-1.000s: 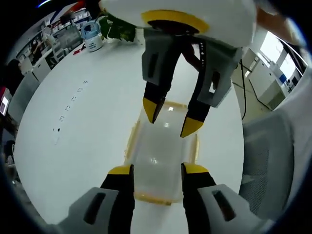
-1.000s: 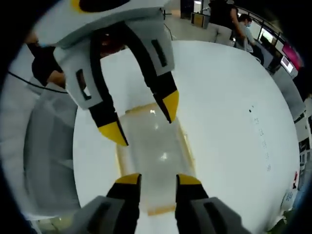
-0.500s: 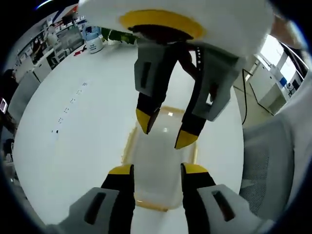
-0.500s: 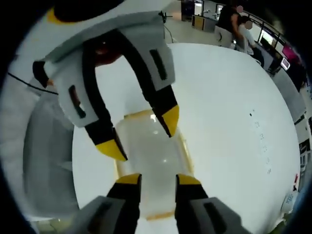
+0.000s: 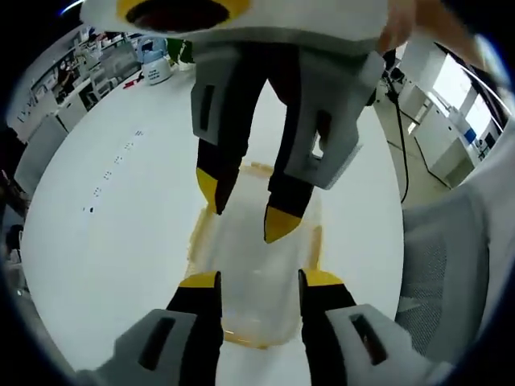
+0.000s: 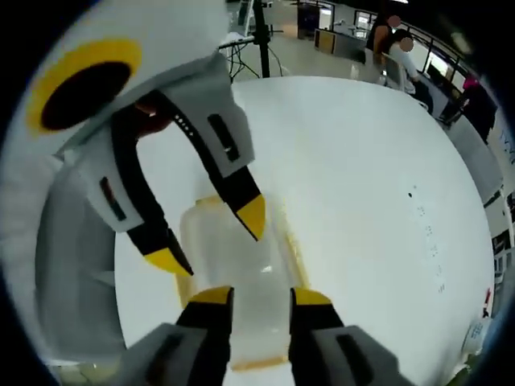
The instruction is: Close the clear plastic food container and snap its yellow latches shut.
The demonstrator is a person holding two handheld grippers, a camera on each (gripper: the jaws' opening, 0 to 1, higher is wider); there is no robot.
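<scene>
Clear container (image 5: 253, 265), lid on — yellow latches (image 5: 312, 245)

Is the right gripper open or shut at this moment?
Open. In the right gripper view its yellow-tipped jaws stand apart over the clear container; the left gripper view shows the right gripper with a gap between its tips.

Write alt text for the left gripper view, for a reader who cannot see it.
Two open grippers face each other over a clear plastic food container with yellow trim on a round white table: the left gripper rises from the bottom edge, the right gripper reaches down from the top. A grey chair stands beside the table, with office desks behind.
</scene>
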